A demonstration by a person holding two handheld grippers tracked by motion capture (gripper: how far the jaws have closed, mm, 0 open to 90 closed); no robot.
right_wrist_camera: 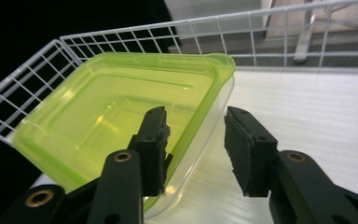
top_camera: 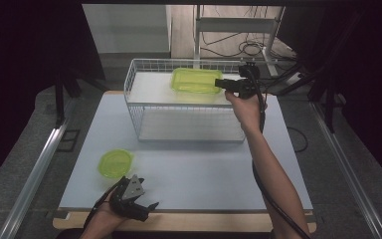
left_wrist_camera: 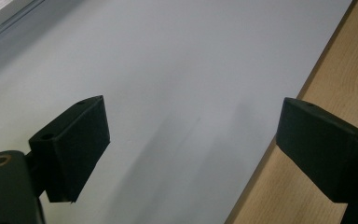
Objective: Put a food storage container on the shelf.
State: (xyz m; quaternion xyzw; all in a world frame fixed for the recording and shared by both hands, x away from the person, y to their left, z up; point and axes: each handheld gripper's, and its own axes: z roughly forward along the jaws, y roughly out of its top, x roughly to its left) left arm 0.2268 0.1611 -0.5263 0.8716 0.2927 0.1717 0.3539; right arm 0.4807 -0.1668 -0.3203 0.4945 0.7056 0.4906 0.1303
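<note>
My right gripper [right_wrist_camera: 196, 149] straddles, jaws apart, the wall of the lidded, empty-looking clear rectangular green plastic box [right_wrist_camera: 116, 116] on the white wire rack's [top_camera: 139, 67] top shelf, at twelve o'clock; my left gripper [left_wrist_camera: 191, 149] gapes wide, holding nothing.

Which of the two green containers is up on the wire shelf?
The rectangular green container, at the right gripper; the round one sits on the table.

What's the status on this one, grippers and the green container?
Right gripper open, jaws astride green container's rim, not pressing. Container sits on wire rack's top shelf. Left gripper open, idle at table edge. Nothing blocking.
</note>
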